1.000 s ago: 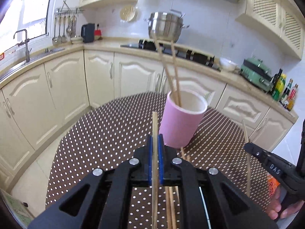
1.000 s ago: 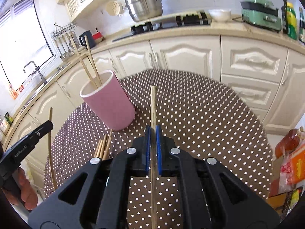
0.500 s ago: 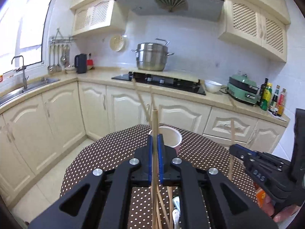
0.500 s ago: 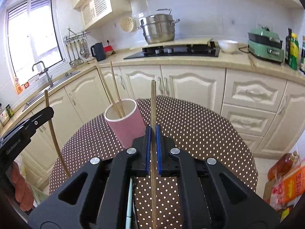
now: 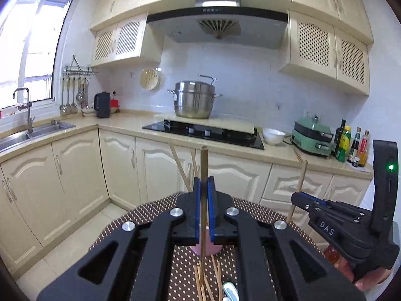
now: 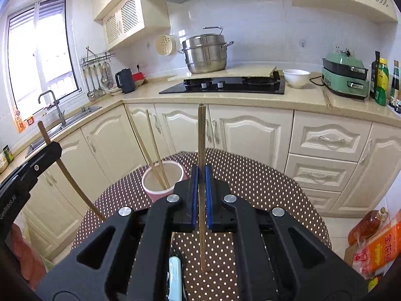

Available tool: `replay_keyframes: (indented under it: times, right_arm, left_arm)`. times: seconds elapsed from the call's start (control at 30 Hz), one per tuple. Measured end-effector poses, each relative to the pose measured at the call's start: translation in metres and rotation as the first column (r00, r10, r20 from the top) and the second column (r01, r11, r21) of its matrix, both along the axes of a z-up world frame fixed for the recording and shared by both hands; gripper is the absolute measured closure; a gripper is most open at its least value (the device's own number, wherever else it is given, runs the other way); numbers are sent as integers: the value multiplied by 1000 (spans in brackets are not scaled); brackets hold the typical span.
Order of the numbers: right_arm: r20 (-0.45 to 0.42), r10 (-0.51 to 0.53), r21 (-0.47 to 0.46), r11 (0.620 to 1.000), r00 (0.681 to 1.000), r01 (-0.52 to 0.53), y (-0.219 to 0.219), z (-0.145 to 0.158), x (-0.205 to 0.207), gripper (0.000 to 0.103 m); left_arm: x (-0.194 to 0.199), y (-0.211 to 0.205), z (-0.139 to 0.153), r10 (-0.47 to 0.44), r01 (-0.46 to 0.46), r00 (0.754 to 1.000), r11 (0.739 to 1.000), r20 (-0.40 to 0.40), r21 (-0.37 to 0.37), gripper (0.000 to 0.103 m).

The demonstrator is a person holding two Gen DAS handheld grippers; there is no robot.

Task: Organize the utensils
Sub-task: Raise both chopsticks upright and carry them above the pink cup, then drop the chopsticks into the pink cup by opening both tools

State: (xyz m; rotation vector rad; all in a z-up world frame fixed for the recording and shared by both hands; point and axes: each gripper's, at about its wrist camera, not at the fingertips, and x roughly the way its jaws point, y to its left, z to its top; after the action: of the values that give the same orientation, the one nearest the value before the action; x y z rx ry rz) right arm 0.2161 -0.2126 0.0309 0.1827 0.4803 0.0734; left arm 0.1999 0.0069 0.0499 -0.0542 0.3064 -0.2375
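Note:
My left gripper [image 5: 204, 185] is shut on a wooden chopstick [image 5: 203, 165] held upright above the table. My right gripper [image 6: 201, 173] is shut on another wooden chopstick [image 6: 201, 138], also upright. The pink cup [image 6: 163, 179] stands on the polka-dot table [image 6: 263, 183] with two chopsticks [image 6: 150, 145] leaning in it; it sits just left of my right gripper. In the left wrist view only the cup's base [image 5: 210, 249] shows under the jaws. Several loose chopsticks [image 5: 208, 278] lie on the table in front of the cup. The right gripper [image 5: 298, 197] also shows in the left wrist view.
A light blue utensil handle [image 6: 174, 276] lies on the table under my right gripper. Kitchen cabinets [image 6: 250, 135] and a counter with a hob [image 6: 225, 85] and steel pot [image 6: 206, 55] run behind the table. Food packets [image 6: 376, 245] sit at the right.
Both grippers have risen and tilted up with their chopsticks; the views now look at the wall cabinets. The cup has dropped low in both views.

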Motion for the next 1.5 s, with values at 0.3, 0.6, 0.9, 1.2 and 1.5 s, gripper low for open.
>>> replay_keyframes:
  times: [0.3, 0.6, 0.9, 1.2, 1.5]
  right_arm:
    - [66, 11, 7, 1000, 998, -12, 0, 52, 18, 97]
    - [163, -26, 92, 996, 986, 11, -6, 95, 35, 97]
    - [167, -12, 80, 997, 986, -2, 5, 95, 73, 97]
    - [61, 25, 77, 997, 998, -30, 14, 55, 112, 97]
    - [-83, 122, 19, 992, 989, -121, 33, 7, 125, 97]
  left_arm:
    - [10, 3, 34, 26, -25, 996, 1000, 83, -13, 98]
    - [37, -1, 68, 41, -34, 994, 997, 102, -68, 98]
    - [73, -7, 74, 48, -39, 995, 994, 85, -101, 98]
    - [116, -9, 33, 57, -58, 998, 996, -17, -68, 98]
    - [135, -12, -29, 33, -33, 989, 999, -145, 6, 92]
